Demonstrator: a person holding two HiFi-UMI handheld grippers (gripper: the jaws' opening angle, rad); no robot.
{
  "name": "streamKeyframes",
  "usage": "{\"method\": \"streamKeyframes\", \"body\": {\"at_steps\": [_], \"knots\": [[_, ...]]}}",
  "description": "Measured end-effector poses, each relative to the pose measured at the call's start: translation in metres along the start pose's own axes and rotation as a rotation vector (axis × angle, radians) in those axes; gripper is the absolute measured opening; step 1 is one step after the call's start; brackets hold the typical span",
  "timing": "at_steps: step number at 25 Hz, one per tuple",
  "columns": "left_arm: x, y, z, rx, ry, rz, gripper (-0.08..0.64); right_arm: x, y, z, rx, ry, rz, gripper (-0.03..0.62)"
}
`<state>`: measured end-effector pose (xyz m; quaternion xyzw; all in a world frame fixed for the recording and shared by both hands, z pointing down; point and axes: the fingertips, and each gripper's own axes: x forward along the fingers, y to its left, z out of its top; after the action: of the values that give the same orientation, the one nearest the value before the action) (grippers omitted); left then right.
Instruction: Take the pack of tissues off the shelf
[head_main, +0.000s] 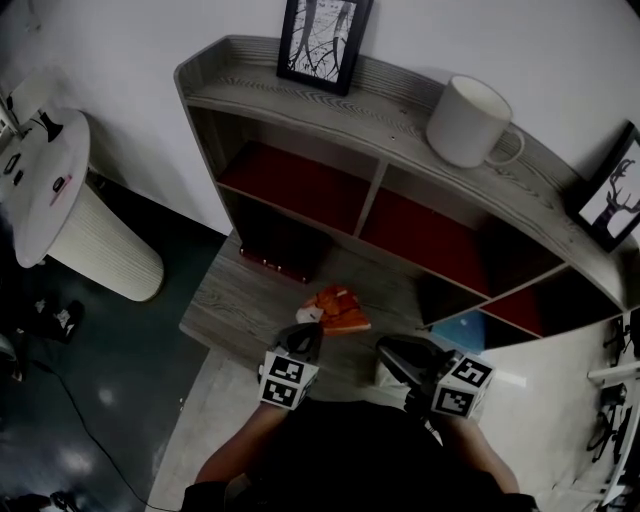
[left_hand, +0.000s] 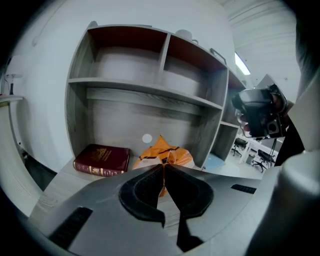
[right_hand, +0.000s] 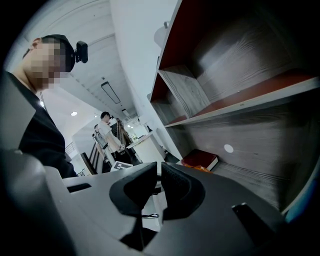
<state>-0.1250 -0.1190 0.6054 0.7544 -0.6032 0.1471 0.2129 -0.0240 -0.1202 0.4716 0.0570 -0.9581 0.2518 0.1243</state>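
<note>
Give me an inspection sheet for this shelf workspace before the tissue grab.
Surface: grey wood shelf, person standing at its lower board.
Job's things: orange pack of tissues on the lower board, just ahead of the left gripper.
Clutter: dark red book lying flat left of the pack; white mug, picture frame and second frame on top; blue item in the right compartment.
Grippers: left gripper jaws together, contact with the pack unclear; right gripper jaws together, empty.
Cables: thin cable on the floor, left.
Surroundings: white round table left; a bystander farther off.
</note>
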Motion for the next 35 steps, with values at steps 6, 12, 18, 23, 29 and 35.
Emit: {"method": "streamKeyframes", "body": {"at_steps": [6, 12, 18, 23, 29, 35], "knots": [[0.016, 0.009, -0.025, -0.002, 0.053, -0.003, 0.021, 0.001, 0.001, -0.006, 0.019, 0.034, -0.023, 0.026], [0.029, 0.017, -0.053, -0.076, 0.132, -0.002, 0.023, 0.000, 0.000, -0.004, 0.024, 0.001, -0.025, 0.026], [0.031, 0.009, -0.080, -0.087, 0.207, -0.031, 0.023, -0.002, -0.001, -0.006, 0.028, 0.017, -0.037, 0.026], [0.025, 0.005, -0.076, -0.088, 0.180, -0.040, 0.099, -0.003, 0.000, -0.007, 0.037, 0.012, -0.034, 0.026], [0.020, 0.009, -0.061, -0.097, 0.133, -0.013, 0.187, -0.003, 0.002, -0.009, 0.043, 0.016, -0.024, 0.026], [0.012, 0.010, -0.047, -0.093, 0.101, -0.016, 0.187, -0.003, 0.001, -0.009, 0.028, -0.021, -0.001, 0.026]]}}
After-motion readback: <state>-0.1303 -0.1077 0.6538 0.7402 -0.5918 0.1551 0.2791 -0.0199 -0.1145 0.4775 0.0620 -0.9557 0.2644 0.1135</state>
